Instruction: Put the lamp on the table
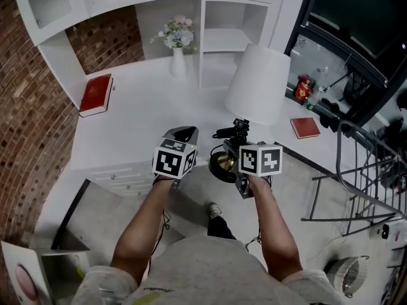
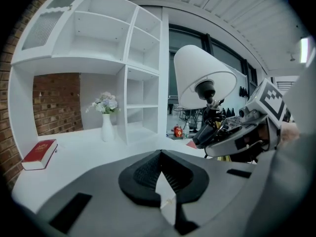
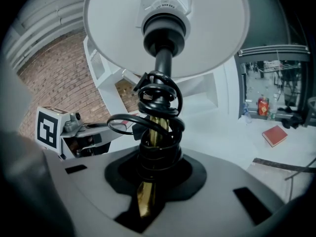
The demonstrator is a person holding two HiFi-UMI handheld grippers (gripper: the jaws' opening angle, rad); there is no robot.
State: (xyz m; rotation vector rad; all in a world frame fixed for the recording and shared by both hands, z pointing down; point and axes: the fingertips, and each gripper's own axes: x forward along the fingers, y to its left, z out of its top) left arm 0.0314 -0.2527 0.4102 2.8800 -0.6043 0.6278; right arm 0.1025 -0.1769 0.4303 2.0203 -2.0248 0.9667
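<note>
Right gripper (image 3: 154, 174) clamps the brass stem of the white-shaded lamp (image 3: 113, 28), black cord (image 3: 159, 102) coiled round it, near the white table (image 1: 133, 126) edge; left gripper (image 2: 160, 172) pinched closed, empty.

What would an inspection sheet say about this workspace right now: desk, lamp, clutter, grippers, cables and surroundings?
Surface: white desk, mostly bare.
Job's things: lamp, white shade and brass stem, held at the desk's front edge, apparently not yet set down.
Clutter: red book at left; vase of flowers by the shelves; second red book at right.
Grippers: left gripper has its fingers together, nothing between them; right gripper is shut on the lamp's stem.
Cables: black cord wound round the lamp's stem.
Surroundings: white shelves, brick wall, metal frame at right.
</note>
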